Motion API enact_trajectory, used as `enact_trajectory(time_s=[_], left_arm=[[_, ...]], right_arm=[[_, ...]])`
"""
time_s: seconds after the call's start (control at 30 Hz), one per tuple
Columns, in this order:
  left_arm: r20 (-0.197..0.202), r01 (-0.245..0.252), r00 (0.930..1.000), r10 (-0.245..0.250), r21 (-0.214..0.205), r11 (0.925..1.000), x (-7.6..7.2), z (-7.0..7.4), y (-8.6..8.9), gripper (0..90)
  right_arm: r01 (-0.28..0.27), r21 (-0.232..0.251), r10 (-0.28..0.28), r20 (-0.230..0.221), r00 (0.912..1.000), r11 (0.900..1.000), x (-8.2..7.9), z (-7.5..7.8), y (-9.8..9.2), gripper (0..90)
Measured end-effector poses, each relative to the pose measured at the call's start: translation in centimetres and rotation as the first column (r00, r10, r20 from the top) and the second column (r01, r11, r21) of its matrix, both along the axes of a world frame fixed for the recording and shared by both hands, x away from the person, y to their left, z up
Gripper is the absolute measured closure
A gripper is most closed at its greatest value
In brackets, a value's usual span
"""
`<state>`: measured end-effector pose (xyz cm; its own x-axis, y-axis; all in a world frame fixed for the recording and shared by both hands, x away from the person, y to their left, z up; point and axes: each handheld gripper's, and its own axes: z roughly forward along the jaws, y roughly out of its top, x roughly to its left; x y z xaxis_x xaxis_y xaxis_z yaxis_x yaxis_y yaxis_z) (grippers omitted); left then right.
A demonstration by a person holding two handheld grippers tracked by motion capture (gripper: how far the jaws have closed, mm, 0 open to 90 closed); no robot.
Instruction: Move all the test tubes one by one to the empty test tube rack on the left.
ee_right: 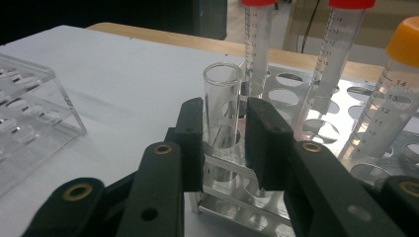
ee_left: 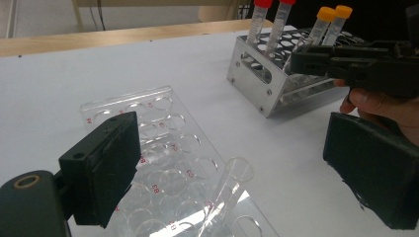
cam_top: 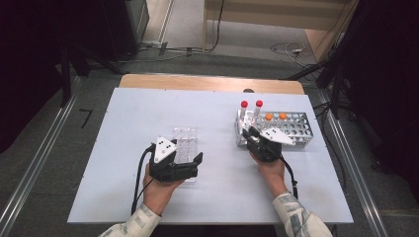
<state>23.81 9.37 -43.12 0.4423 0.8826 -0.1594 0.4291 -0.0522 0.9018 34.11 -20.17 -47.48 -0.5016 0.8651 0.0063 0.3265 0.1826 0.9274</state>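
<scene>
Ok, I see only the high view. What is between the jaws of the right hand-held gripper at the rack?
Observer: A clear open tube, standing in a corner hole of the metal rack; the right hand-held gripper has its pads against both sides.
Operator: And the left one?
Observer: The left hand-held gripper is open, holding nothing.
Operator: Anything under it?
Observer: A second clear tube leans in the clear well plate.
</scene>
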Motion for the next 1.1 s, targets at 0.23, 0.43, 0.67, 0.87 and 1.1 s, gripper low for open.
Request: enact_trajectory(time_s=[0.23, 0.43, 0.67, 0.87, 1.1], left_arm=[[-0.002, 0.001, 1.0000, -0.001, 0.005, 1.0000, 0.0, 0.0, 0.0, 8.2], [-0.001, 0.002, 1.0000, -0.002, 0.006, 1.0000, 0.0, 0.0, 0.0, 8.4], [0.000, -0.003, 1.0000, 0.003, 0.006, 1.0000, 0.0, 0.0, 0.1, 8.4], [0.005, -0.009, 0.9999, 0.009, -0.001, 1.0000, 0.0, 0.0, 0.2, 8.5], [0.013, -0.011, 0.9999, 0.011, -0.004, 0.9999, -0.1, 0.1, 0.2, 10.8]], right_arm=[[-0.002, -0.001, 0.002, 0.004, 1.0000, 1.0000, 0.0, -0.1, 0.1, 72.4], [-0.001, 0.000, 0.001, 0.031, 0.9995, 1.0000, -0.1, 0.3, 0.0, 73.1], [0.002, 0.014, -0.004, 0.095, 0.9955, 0.9999, -1.0, 3.0, -0.1, 73.4], [-0.011, 0.046, 0.005, 0.137, 0.9905, 0.9989, -2.0, 5.3, -0.7, 73.4], [-0.034, 0.048, 0.028, 0.132, 0.9908, 0.9983, -3.0, 6.0, -1.0, 73.3]])
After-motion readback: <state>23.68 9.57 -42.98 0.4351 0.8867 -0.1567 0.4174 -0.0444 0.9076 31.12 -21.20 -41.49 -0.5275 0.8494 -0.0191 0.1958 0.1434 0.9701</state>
